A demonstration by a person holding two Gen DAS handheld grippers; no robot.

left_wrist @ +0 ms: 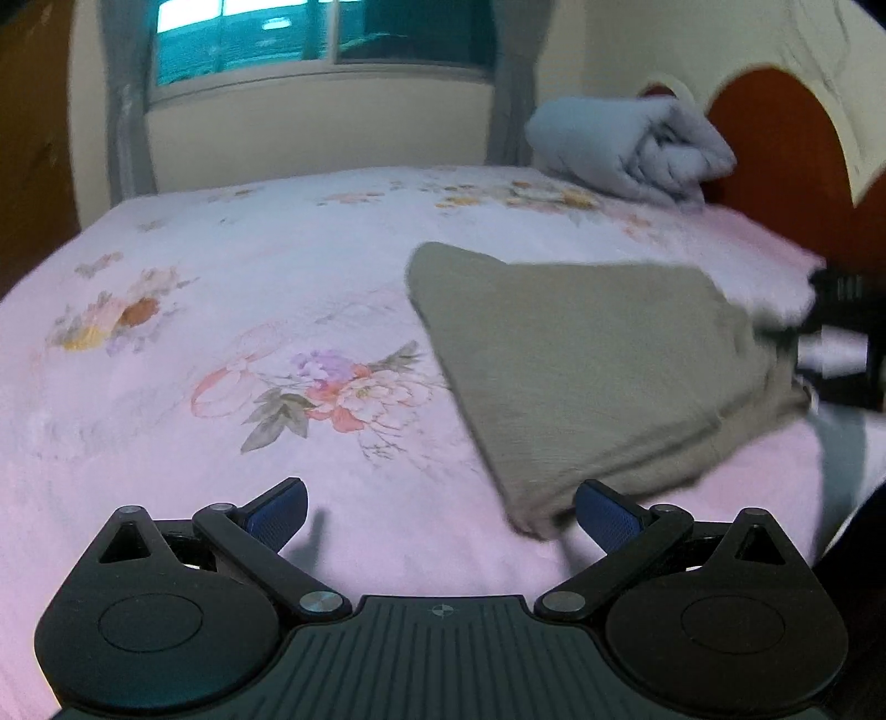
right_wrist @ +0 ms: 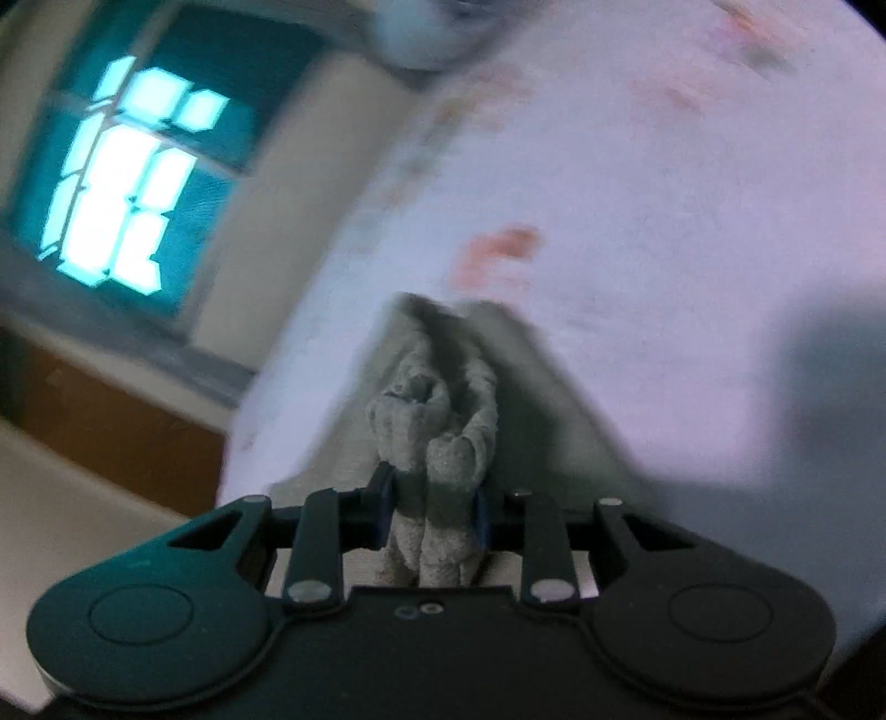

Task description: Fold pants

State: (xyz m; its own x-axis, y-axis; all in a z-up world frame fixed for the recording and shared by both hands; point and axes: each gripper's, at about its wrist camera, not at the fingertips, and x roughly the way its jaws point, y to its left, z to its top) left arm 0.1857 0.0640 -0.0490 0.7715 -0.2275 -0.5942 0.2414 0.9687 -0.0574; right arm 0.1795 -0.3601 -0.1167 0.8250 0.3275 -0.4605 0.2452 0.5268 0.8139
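Olive-grey pants lie folded on the pink floral bed sheet, right of centre in the left wrist view. My left gripper is open and empty, low over the sheet, its right fingertip beside the pants' near corner. My right gripper is shut on a bunched edge of the pants; the cloth trails forward from it onto the bed. The right gripper also shows as a dark blurred shape at the pants' far right edge.
A rolled grey-blue blanket lies at the head of the bed by a red-brown headboard. A window with grey curtains is on the far wall. A brown cabinet stands beside the bed.
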